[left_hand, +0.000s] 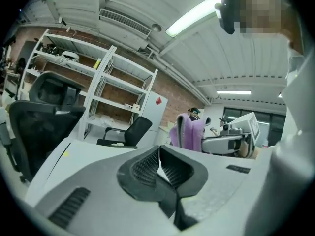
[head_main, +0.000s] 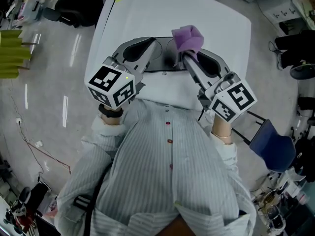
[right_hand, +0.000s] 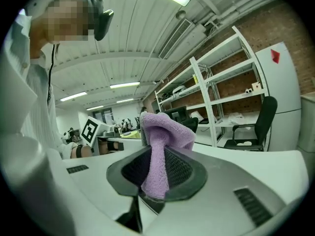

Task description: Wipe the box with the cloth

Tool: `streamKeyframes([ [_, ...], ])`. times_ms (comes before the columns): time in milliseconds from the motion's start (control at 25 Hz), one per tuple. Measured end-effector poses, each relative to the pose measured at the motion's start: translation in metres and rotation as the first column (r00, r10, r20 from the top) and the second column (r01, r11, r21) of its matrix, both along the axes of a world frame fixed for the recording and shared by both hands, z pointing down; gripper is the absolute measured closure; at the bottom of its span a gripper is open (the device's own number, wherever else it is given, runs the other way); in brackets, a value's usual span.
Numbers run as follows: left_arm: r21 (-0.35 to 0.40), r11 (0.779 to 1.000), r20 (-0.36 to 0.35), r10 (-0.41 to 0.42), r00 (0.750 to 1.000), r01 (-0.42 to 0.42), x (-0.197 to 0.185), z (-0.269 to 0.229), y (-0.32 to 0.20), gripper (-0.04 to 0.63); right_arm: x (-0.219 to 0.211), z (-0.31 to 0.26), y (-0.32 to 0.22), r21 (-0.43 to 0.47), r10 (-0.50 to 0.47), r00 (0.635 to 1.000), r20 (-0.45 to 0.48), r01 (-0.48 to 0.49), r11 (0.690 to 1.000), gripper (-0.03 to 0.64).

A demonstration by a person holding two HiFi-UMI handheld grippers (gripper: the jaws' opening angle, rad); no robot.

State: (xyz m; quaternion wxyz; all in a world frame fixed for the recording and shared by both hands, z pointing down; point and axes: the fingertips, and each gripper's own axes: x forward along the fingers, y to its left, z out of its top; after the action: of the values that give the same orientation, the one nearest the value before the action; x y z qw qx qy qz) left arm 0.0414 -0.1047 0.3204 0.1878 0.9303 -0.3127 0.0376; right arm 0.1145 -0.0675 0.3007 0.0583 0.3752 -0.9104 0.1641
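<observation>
We hold both grippers side by side near our chest, angled upward. The left gripper [left_hand: 158, 156] has its jaws pressed together, empty. The right gripper [head_main: 183, 58] pinches the purple cloth [right_hand: 162, 132], which bunches beyond its tips.

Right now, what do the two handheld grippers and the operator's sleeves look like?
The left gripper and right gripper are both light grey moulded shells, and their tongs carry dark ribbed pads. Each has a white cube printed with black square markers: left cube, right cube. No cables are visible. The sleeves are pale with fine stripes.
</observation>
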Motion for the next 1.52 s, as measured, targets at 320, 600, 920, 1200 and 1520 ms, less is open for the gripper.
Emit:
streamKeyframes([
  [320,0.098,0.994,-0.075,0.063,0.995,-0.056,0.031,-0.049,0.01,0.588,0.024,-0.031,-0.003,0.078,0.036,0.999,0.018,-0.037,0.996,0.546],
  [600,0.115,0.991,-0.055,0.07,0.996,-0.064,0.032,-0.05,0.014,0.588,0.025,-0.037,-0.004,0.086,0.04,0.999,0.023,-0.042,0.995,0.545],
  [920,0.121,0.988,-0.047,0.102,0.994,-0.096,0.036,-0.048,0.018,0.588,0.022,-0.036,-0.004,0.083,0.038,0.999,0.017,-0.039,0.996,0.546],
  [1200,0.141,0.983,-0.04,0.124,0.991,-0.118,0.035,-0.051,0.022,0.588,0.021,-0.035,0.0,0.081,0.049,0.999,0.007,-0.049,0.995,0.546],
  [1520,0.14,0.979,-0.027,0.152,0.988,-0.147,0.034,-0.049,0.03,0.588,0.029,-0.03,0.003,0.068,0.056,0.998,-0.013,-0.055,0.996,0.546],
])
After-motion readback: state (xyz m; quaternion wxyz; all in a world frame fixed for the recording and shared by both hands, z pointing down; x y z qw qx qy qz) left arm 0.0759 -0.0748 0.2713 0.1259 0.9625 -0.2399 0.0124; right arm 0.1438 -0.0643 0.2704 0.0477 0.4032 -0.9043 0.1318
